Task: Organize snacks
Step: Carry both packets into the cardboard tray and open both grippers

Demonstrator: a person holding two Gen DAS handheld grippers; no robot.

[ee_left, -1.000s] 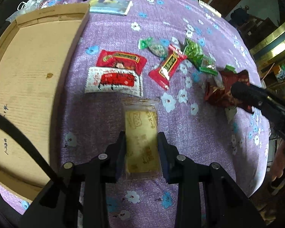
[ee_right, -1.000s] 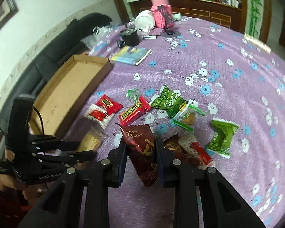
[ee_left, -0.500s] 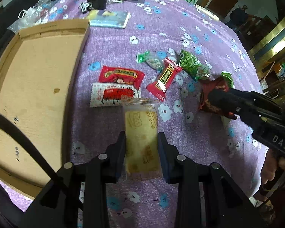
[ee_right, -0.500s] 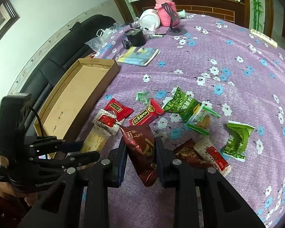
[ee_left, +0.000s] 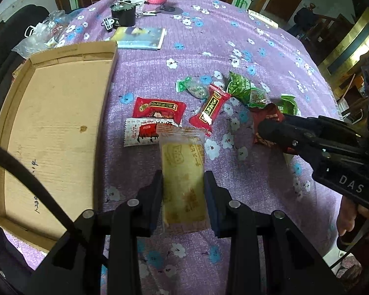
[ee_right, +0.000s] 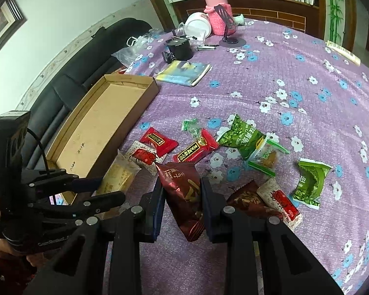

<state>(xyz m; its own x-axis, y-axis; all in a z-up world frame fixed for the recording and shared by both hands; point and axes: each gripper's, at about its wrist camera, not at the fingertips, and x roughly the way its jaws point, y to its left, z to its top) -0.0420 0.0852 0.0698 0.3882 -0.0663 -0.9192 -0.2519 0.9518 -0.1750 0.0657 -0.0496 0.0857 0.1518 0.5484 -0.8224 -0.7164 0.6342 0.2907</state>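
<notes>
Spread across the purple flowered tablecloth [ee_right: 295, 68], with a shallow cardboard tray [ee_left: 51, 127] at the left edge, open and bare inside, probably set there to receive the snacks. Loosely scattered right of the tray: red packets [ee_left: 158, 108], green packets [ee_right: 241, 137] and more.

Pinched between the pads of the left gripper [ee_left: 183, 191]: a pale yellow cracker packet [ee_left: 182, 177], held lengthwise and lifted off the cloth, seemingly ready to carry left to the tray. Clamped likewise in the right gripper [ee_right: 182, 204]: a dark maroon packet [ee_right: 183, 194], raised above the heap.

Shown only by the right wrist view: a brown packet [ee_right: 248, 196] and a white-and-red packet [ee_right: 280, 201] near the gripper, plus the sofa [ee_right: 61, 86] behind the tray. Seen best from the left wrist view: the tray's full bare floor.
</notes>
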